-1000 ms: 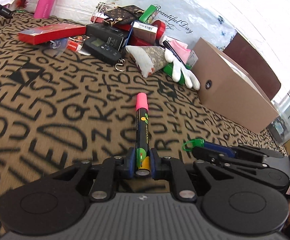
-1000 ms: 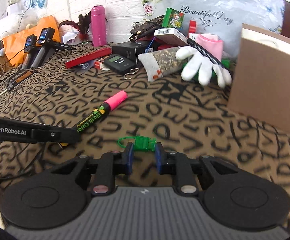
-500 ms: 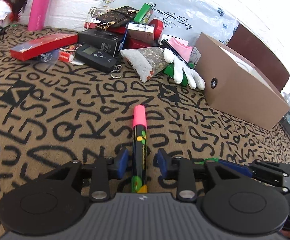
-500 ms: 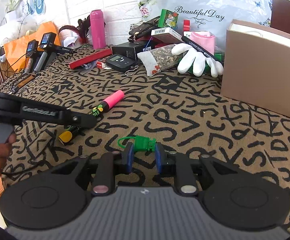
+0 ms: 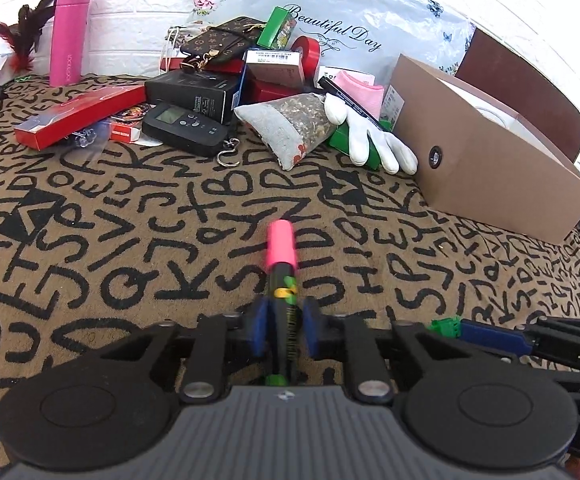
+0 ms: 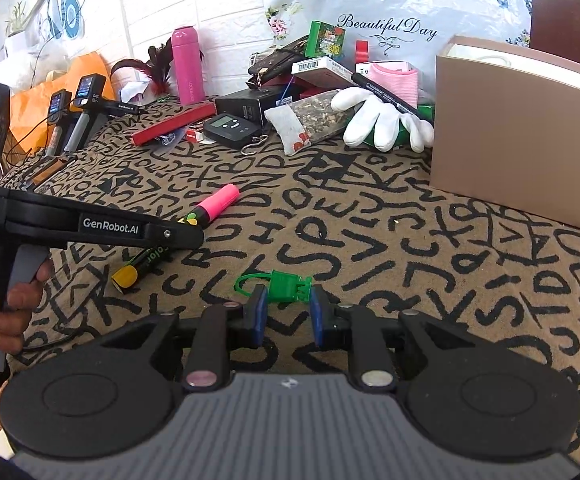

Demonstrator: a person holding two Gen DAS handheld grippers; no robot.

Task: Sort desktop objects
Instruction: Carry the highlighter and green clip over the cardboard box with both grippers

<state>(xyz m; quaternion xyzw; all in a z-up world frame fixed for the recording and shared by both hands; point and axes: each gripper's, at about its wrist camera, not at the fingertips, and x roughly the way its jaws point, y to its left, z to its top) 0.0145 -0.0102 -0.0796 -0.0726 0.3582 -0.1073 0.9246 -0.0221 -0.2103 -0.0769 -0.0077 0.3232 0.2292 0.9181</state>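
Observation:
A marker with a pink cap [image 5: 282, 276] lies on the lettered cloth. My left gripper [image 5: 284, 326] is open around its black barrel, pads a little apart from it. In the right wrist view the marker [image 6: 194, 224] lies at left under the left gripper's arm [image 6: 90, 226]. A small green clip [image 6: 288, 286] with a loop lies on the cloth just in front of my right gripper [image 6: 288, 314], whose blue pads are open on either side of its near end. The clip also shows in the left wrist view [image 5: 445, 326].
A tan cardboard box [image 5: 485, 160] stands at right. A pile at the back holds a white glove [image 5: 369, 136], a seed pouch [image 5: 290, 124], a black scale [image 5: 182, 124], a red box [image 5: 78, 114], a pink bottle [image 5: 68, 36] and a floral bag [image 5: 329, 12].
My left gripper has opened and let go of the marker, which now lies on the cloth. It slid forward along the barrel. My right gripper stays open at the green clip.

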